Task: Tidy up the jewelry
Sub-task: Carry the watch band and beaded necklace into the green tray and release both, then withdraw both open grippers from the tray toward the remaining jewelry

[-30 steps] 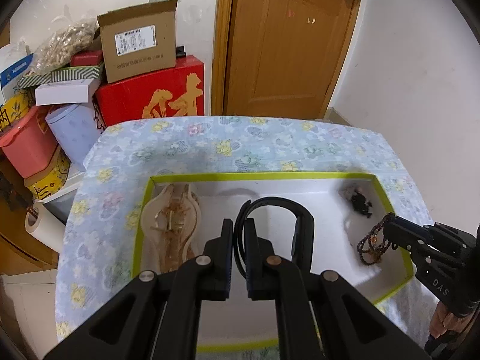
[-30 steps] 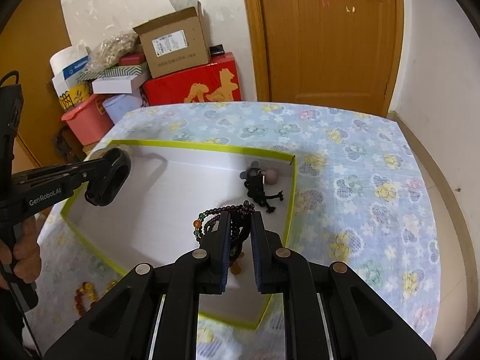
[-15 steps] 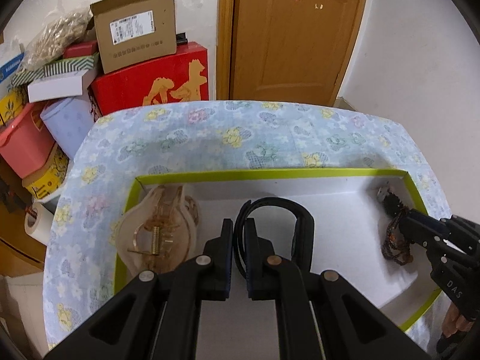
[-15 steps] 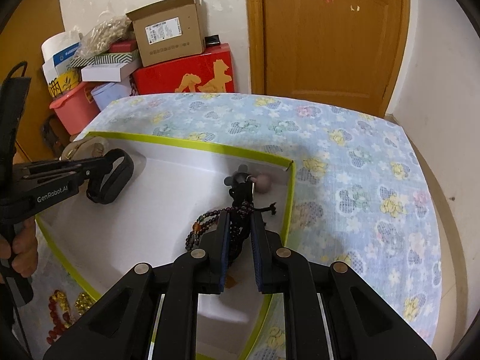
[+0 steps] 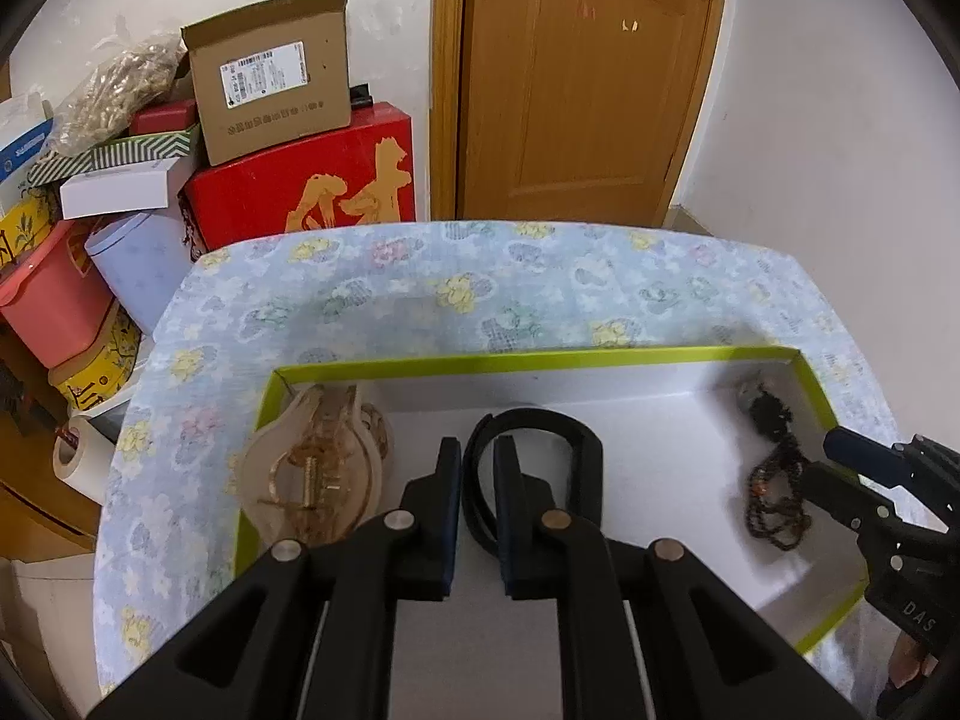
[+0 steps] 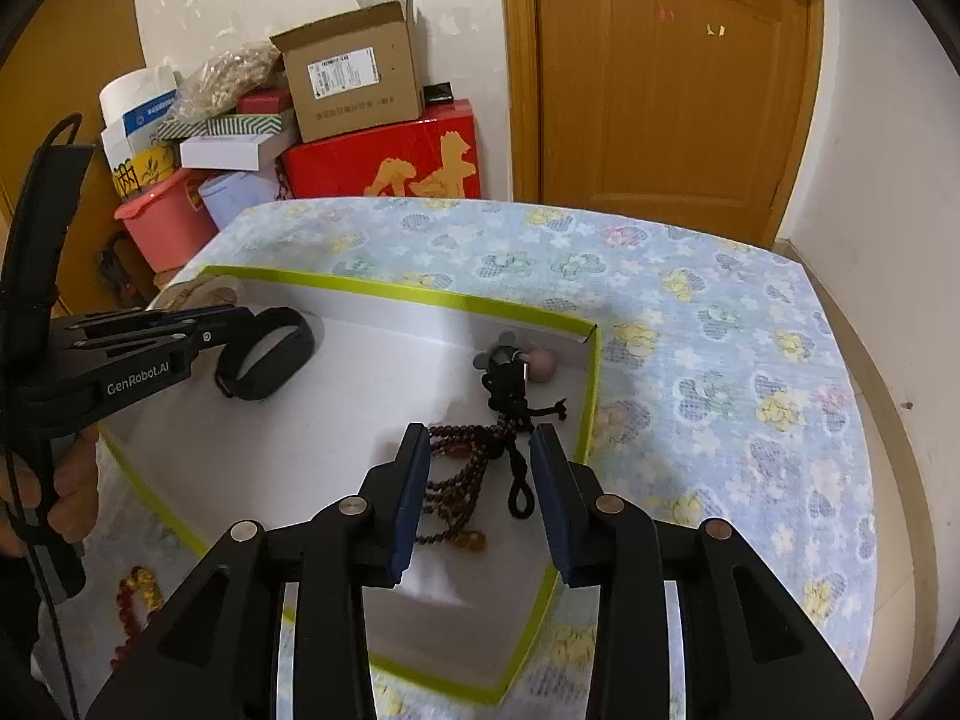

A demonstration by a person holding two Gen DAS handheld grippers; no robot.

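A white box with a green rim [image 5: 540, 358] [image 6: 591, 396] lies on the flowered tablecloth. My left gripper [image 5: 478, 468] is shut on a black band [image 5: 576, 450], held over the box floor; the band also shows in the right wrist view [image 6: 267, 354]. My right gripper [image 6: 480, 462] is open over the dark bead bracelet [image 6: 462, 480] [image 5: 777, 498], which lies on the box floor at the right end. A black corded charm [image 6: 510, 396] [image 5: 771, 414] lies beside it. A clear amber hair claw [image 5: 315, 474] sits at the box's left end.
Red and amber beads [image 6: 138, 594] lie on the cloth outside the box's left side. Stacked boxes [image 5: 270, 120] and a pink bin [image 5: 48, 300] stand behind the table. A wooden door [image 5: 588, 78] is at the back.
My right gripper has opened and let the bead bracelet down onto the box floor beside the black charm. My left gripper still holds the black band, shifted little.
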